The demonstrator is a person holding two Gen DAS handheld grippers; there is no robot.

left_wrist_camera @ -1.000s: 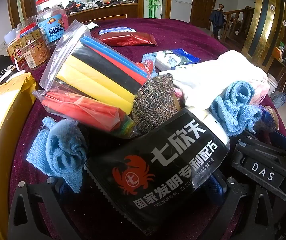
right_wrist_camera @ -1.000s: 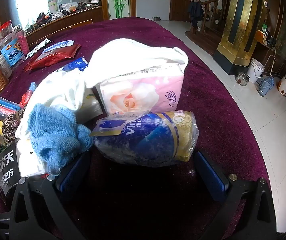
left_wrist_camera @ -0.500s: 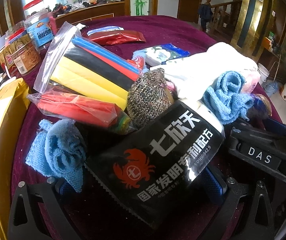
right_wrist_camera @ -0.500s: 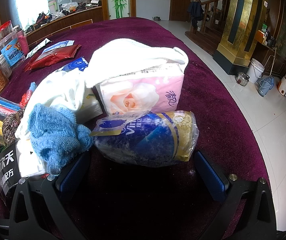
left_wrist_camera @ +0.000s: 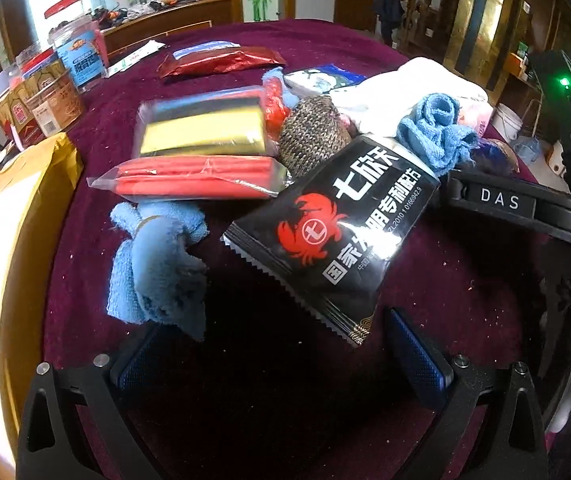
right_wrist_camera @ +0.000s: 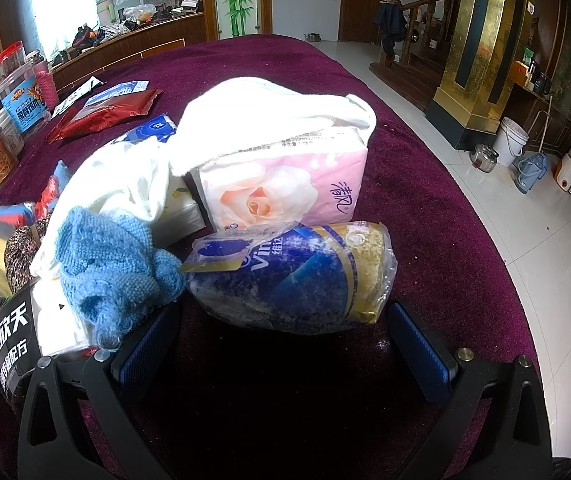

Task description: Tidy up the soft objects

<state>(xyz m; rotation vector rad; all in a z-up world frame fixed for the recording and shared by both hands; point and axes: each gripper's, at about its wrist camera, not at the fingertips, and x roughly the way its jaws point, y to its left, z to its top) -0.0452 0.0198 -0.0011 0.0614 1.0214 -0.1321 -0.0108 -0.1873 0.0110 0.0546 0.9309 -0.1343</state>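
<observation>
My left gripper [left_wrist_camera: 281, 356] is open and empty, just short of a black crab-print packet [left_wrist_camera: 337, 236] and a crumpled blue cloth [left_wrist_camera: 157, 268]. Behind them lie a red sleeve bag [left_wrist_camera: 197, 180], a yellow-and-black bag [left_wrist_camera: 205, 128], a knitted brown ball [left_wrist_camera: 313, 136], another blue cloth [left_wrist_camera: 433, 136] and a white towel [left_wrist_camera: 417, 84]. My right gripper [right_wrist_camera: 285, 348] is open, its jaws either side of a blue-and-gold tissue roll pack [right_wrist_camera: 297, 276]. A pink rose tissue pack [right_wrist_camera: 285, 184] sits under the white towel [right_wrist_camera: 269, 116]; the blue knitted cloth [right_wrist_camera: 113, 264] lies left.
The round table has a maroon cloth [right_wrist_camera: 445, 216]; its edge drops to a tiled floor on the right. Snack jars [left_wrist_camera: 45, 84] stand at the far left, a red foil packet [left_wrist_camera: 221, 62] at the back, a yellow envelope [left_wrist_camera: 9, 216] at left. The right gripper body [left_wrist_camera: 505, 204] shows at right.
My left gripper has pulled back and risen, so the black packet and blue cloth now lie farther ahead of its fingers. The right gripper has not moved.
</observation>
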